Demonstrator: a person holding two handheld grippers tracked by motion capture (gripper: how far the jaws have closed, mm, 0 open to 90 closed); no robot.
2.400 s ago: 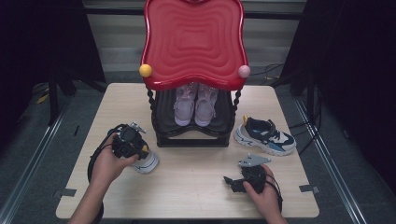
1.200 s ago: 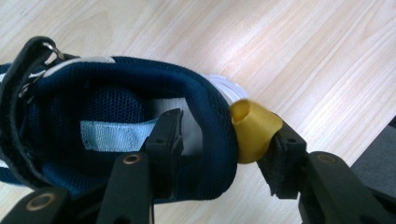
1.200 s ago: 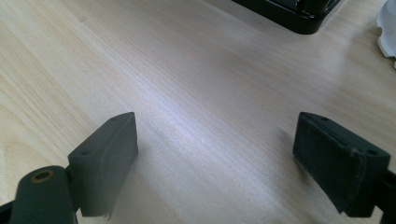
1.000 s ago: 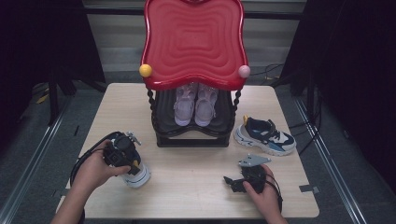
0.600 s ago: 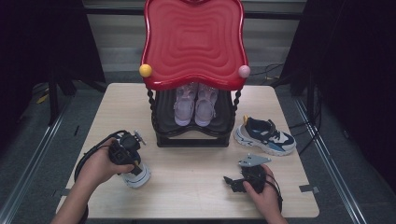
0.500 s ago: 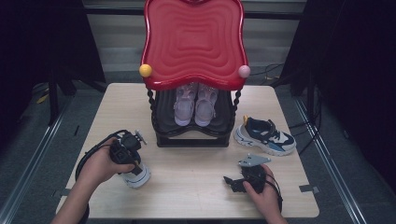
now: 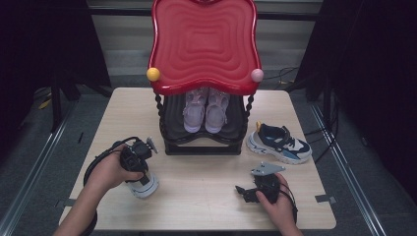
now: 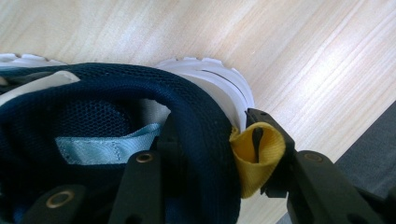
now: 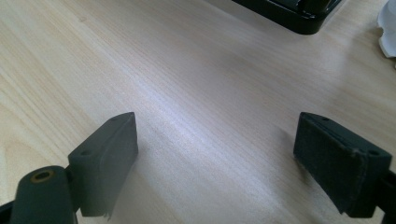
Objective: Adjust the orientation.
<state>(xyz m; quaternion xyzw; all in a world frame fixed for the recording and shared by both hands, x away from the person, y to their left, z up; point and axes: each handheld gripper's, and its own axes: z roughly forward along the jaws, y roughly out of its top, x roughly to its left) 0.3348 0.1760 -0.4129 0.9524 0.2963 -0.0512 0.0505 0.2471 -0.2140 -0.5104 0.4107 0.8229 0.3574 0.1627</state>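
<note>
No brand, label or writing can be read on anything shown.

Nearest, at the front edge of the desk [image 7: 196,196], two grippers are held, one in each hand. The right gripper [image 7: 246,192] is laid low on the desk at the front right, held by the right hand [image 7: 275,196]; in the right gripper view its fingers [image 9: 107,149] are seen spread wide over bare wood, with nothing between them and nothing touched.

At the front left, the left gripper [image 7: 140,169] is pointed down onto a navy sneaker [image 7: 142,184] with a white sole, which is stood on the desk under the left hand [image 7: 110,172]. In the left gripper view, one finger [image 8: 144,182] is set inside the shoe's opening and the other outside the heel, against the yellow pull loop [image 8: 257,156]; the navy heel collar [image 8: 205,140] is taken between them. The jaws have just been closing, and the collar is pinched between the pads.

Farther back, at the right, a second navy sneaker [image 7: 278,143] of the same kind is laid on its sole, well apart from the first: two of these are counted.

At the back centre, one black shoe rack [image 7: 204,140] with a red wavy top [image 7: 204,44] is stood; one yellow knob [image 7: 153,74] and one pink knob [image 7: 257,75] are fixed at its front corners. On its lower shelf, one pair of pink sneakers [image 7: 205,109] is set side by side.
</note>
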